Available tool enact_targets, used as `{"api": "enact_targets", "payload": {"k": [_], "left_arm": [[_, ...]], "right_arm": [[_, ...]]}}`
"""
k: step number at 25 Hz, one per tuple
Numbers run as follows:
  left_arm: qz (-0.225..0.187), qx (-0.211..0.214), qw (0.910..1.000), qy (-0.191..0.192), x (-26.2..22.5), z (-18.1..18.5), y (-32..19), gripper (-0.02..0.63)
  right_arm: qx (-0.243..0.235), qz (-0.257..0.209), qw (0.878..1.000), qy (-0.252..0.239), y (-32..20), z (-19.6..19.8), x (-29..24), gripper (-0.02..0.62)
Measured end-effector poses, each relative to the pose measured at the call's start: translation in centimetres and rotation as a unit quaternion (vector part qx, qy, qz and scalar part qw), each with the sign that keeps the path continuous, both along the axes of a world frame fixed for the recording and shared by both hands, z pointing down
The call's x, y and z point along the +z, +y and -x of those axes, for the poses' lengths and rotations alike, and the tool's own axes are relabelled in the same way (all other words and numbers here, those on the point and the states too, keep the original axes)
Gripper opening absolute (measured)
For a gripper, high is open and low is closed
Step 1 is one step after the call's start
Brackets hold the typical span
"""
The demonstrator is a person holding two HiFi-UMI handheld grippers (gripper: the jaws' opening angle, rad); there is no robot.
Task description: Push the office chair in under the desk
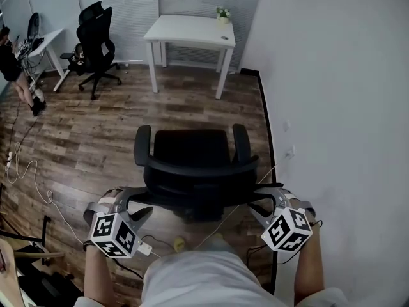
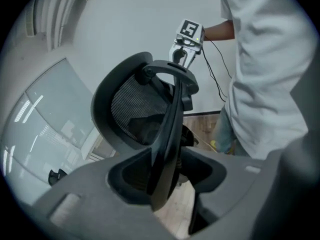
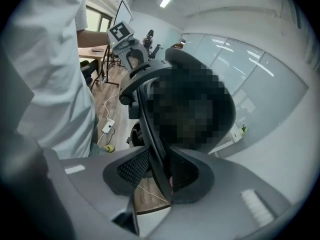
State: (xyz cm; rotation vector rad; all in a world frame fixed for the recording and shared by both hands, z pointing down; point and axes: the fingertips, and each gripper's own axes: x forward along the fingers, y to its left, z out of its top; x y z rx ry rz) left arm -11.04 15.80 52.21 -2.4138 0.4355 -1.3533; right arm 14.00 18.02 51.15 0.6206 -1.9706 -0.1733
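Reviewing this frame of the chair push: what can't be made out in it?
- Head view: the office chair's wheeled base, hidden under its seat.
- Head view: a person at the left edge, cut off by it.
- Head view: a small dark item on the white desk, too small to name.
- Right gripper view: most of the backrest, under a mosaic patch; whether the right tool presses its rim is unclear.

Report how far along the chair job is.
Done: nothing yet; the black mesh office chair stands mid-floor, well short of the white desk. In hand: the left gripper and right gripper straddle its backrest rim, jaws apart, not clamped. Remaining: grip or press the rim, roll the chair forward until its seat goes under the desk.
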Motion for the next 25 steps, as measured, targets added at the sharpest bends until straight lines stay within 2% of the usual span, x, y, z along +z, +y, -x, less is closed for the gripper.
{"api": "enact_targets", "payload": {"k": [5,15,20,25], "left_arm": [[-0.001,0.018,0.9988,-0.045,1.4,-0.4,-0.3,0.184],[0.002,0.03,0.998,-0.055,1.5,-0.6,-0.5,0.16],[-0.017,0.021,0.9981,-0.055,1.6,-0.8,-1.4,0.174],[-0.02,0.036,0.9976,-0.056,1.8,-0.6,-1.8,0.169]], "right_arm": [[-0.019,0.036,0.999,0.015,0.0,0.2,0.7,0.112],[-0.044,0.074,0.993,0.075,-0.5,0.7,2.6,0.129],[-0.048,0.057,0.991,0.114,-1.6,0.4,3.4,0.146],[-0.046,0.035,0.992,0.108,-2.0,0.7,3.5,0.155]]}}
